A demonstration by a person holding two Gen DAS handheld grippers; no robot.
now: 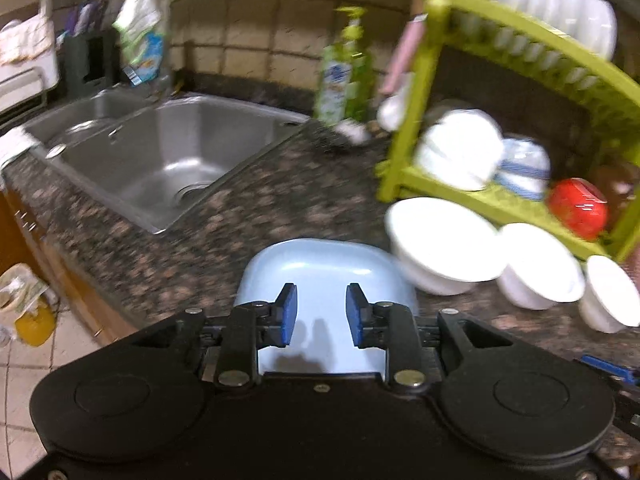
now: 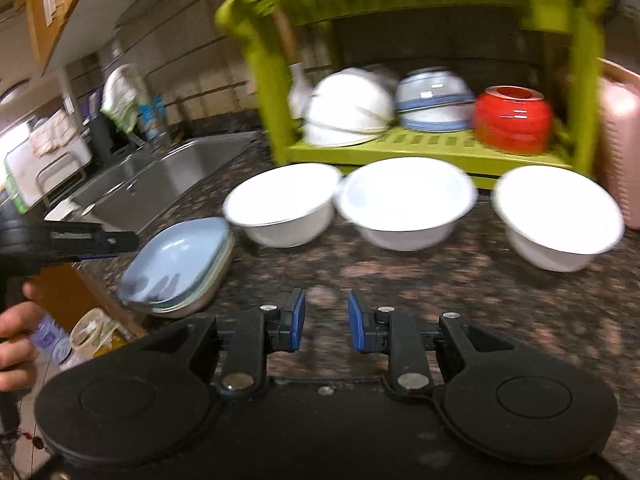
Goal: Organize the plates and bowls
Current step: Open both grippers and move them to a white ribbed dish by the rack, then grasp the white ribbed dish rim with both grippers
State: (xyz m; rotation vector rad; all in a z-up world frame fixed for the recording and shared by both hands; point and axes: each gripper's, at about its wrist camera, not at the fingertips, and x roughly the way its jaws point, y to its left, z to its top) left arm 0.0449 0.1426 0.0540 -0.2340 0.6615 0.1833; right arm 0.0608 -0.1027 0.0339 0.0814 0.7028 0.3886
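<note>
Granite counter [image 2: 500, 300] fills most of both views. Steel sink [image 1: 168, 152] upper left of the left wrist frame. Green dish rack [image 2: 400, 146] top centre of the right wrist frame; its lower shelf holds stacked white bowls [image 2: 348, 114], a blue-striped bowl [image 2: 434, 100] and a red bowl [image 2: 512, 118], all upside down. Three white bowls [image 2: 404, 204] in a row on the counter just in front of the rack, upright. Stack of light blue square plates [image 2: 180, 264] centre left, near the leftmost white bowl.

Left gripper [image 1: 321, 314]: fingers parted with a moderate gap, holding nothing, above the top blue plate. Right gripper [image 2: 326, 322]: same gap, holding nothing, over bare counter.
</note>
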